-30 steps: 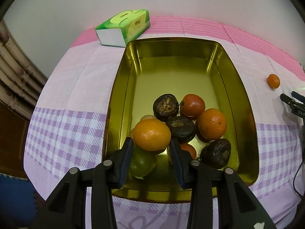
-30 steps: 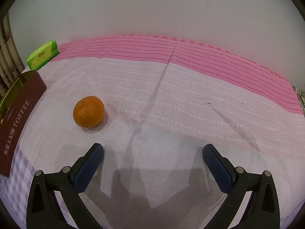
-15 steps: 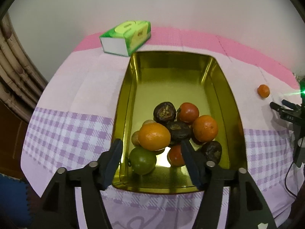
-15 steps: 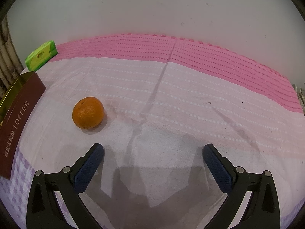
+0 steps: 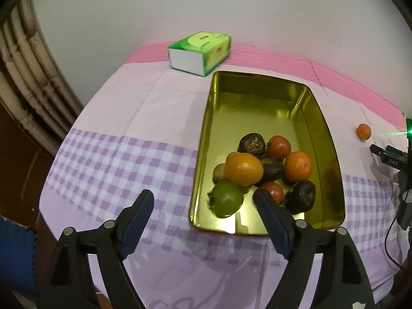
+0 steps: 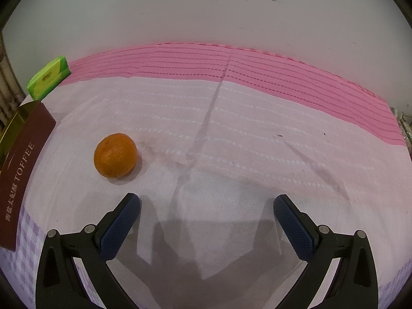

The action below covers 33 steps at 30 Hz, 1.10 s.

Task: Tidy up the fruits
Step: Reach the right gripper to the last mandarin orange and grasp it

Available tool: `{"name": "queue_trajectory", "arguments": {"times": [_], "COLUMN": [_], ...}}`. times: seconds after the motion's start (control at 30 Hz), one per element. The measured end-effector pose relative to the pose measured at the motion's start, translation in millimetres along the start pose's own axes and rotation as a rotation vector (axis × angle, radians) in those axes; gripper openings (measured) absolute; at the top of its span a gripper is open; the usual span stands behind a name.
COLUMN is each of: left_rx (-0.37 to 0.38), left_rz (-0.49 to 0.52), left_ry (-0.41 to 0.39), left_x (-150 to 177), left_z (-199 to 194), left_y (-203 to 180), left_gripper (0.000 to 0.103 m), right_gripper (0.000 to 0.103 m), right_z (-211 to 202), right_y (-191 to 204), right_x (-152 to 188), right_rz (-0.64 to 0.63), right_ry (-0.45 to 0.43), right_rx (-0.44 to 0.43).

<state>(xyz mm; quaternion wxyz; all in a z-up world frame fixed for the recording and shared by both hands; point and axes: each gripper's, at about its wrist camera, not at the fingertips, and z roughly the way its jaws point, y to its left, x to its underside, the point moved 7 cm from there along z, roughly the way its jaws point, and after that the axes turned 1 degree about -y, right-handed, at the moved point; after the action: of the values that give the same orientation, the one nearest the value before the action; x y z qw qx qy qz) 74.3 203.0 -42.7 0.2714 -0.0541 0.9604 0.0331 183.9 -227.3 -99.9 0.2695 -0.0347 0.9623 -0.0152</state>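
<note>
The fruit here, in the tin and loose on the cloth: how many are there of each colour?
Orange: 3, two in the gold tin at and, one loose on the cloth
Red: 2
Green: 1
Dark brown: 3
Tan, partly hidden: 1
Total: 10

We look at a plain off-white wall [image 6: 206, 13] with a few faint scuffs, rising straight behind the table. We see the table draped in a pale pink cotton cloth [image 6: 257, 141], creased down the middle, with a deeper pink striped band [image 6: 283, 69] along the far edge and a lilac checked band [image 5: 116, 164] nearer us. At the left we find curved beige bamboo-like poles [image 5: 23, 82] against dark brown wood, and a blue patch [image 5: 15, 252] below.
</note>
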Motion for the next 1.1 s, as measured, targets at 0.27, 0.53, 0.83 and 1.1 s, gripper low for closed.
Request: {"name": "queue_trajectory", "arguments": {"times": [0.27,0.53,0.83,1.1], "left_rx": [-0.047,-0.066,-0.081,-0.081], "left_rz": [-0.015,-0.019,-0.063,-0.058], "left_ry": [-0.036,-0.022,-0.019,-0.02], "left_x": [1.0,5.4,7.6,6.1], "left_z": [-11.8,-2.1,4.5,6.3], "left_y": [13.1,17.7,30.0,30.9], "left_gripper": [0.087,0.087,0.087,0.087], "right_gripper": [0.091,0.089,0.069,0.056], "right_z": [-7.9,-25.8,-10.3,9.5], "right_y": [23.0,61.2,76.9,75.9], "right_x": [-0.6,-12.6,-29.0,-30.6], "right_rz": [-0.057,-0.109,-0.089,-0.048], "right_ry": [0.0,-0.036,-0.011,0.026], "right_rx": [-0.012,-0.049,-0.052,-0.039]}}
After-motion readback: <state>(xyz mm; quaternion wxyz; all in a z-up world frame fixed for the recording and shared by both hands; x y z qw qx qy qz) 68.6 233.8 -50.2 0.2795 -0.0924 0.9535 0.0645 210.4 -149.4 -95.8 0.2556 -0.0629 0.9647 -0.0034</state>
